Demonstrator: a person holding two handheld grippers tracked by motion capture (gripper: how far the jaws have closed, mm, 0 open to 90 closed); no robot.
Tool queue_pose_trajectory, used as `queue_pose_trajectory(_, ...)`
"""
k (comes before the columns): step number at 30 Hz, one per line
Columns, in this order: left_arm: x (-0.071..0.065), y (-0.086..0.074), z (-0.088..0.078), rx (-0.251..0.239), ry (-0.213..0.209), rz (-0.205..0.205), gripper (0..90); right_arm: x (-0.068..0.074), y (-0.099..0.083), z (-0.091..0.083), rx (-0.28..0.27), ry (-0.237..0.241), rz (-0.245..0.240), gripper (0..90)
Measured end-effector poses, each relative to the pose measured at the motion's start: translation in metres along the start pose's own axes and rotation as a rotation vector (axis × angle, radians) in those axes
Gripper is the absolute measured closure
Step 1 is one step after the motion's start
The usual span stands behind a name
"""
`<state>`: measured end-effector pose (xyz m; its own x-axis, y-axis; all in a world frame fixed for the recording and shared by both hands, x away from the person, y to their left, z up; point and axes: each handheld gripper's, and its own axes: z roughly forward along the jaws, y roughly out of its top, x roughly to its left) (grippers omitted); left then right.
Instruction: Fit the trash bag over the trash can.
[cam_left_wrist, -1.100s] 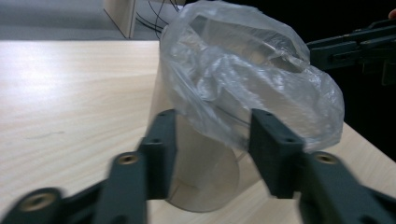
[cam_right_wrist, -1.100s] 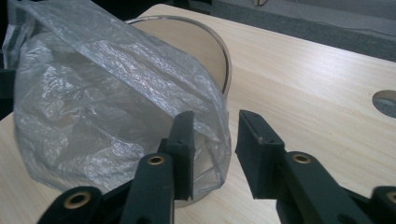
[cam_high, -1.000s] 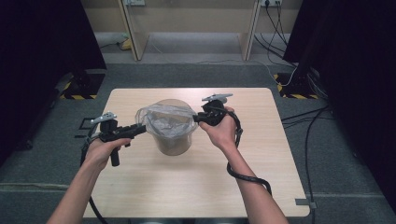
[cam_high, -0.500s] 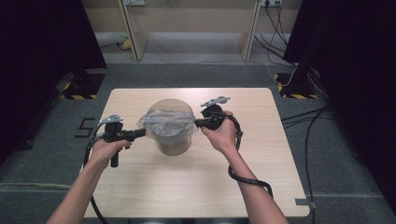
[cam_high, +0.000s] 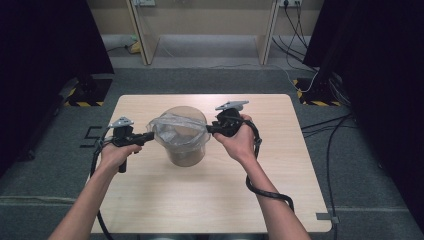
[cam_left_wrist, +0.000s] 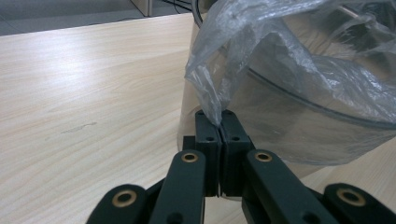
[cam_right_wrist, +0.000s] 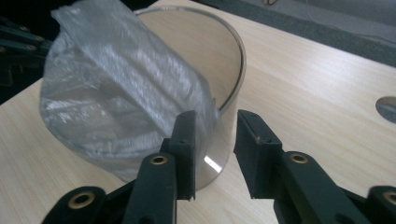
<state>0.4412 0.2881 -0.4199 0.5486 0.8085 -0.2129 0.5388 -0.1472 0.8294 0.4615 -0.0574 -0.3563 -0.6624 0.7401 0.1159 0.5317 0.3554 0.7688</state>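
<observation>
Two tools: left tool (cam_left_wrist: 220, 122) clenched on the plastic bag (cam_left_wrist: 280, 51), right tool (cam_right_wrist: 215, 140) just opened, released.

Container (cam_high: 186, 145) standing mid tabletop (cam_high: 210, 200), plastic bag (cam_high: 176, 131) in it with edges draped over rim, left hand-held gripper (cam_high: 150, 136) at bag's left edge, right hand-held gripper (cam_high: 210, 130) just right of rim, cables on floor behind right.
</observation>
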Motion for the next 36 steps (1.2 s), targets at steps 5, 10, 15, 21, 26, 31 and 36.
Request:
queue_pose_trajectory(5, 0.0, 0.001, -0.001, -0.005, 0.008, 0.002, 87.6, 0.004, 0.008, -0.003, -0.031, 0.019, -0.022, 61.1)
queue_pose_trajectory(10, 0.001, 0.004, 0.0, -0.006, 0.021, 0.01, 87.4, 0.009, 0.012, 0.002, -0.02, 0.03, -0.057, 66.5)
queue_pose_trajectory(15, 0.002, 0.007, 0.0, -0.008, 0.029, 0.02, 87.4, 0.006, 0.011, 0.008, 0.012, 0.014, -0.06, 81.3)
queue_pose_trajectory(21, 0.003, 0.009, 0.002, -0.004, 0.039, 0.027, 87.5, 0.0, 0.011, 0.01, 0.002, -0.009, -0.041, 90.0)
queue_pose_trajectory(26, 0.004, 0.012, 0.004, -0.011, 0.054, 0.05, 86.8, -0.006, 0.009, 0.015, -0.003, -0.037, -0.021, 90.0)
queue_pose_trajectory(31, 0.004, 0.011, 0.005, -0.007, 0.063, 0.088, 83.4, -0.009, 0.004, 0.021, 0.007, -0.059, -0.014, 88.2)
queue_pose_trajectory(36, 0.001, 0.01, -0.007, -0.038, 0.046, 0.146, 61.8, -0.008, 0.001, 0.021, 0.009, -0.057, -0.016, 87.6)
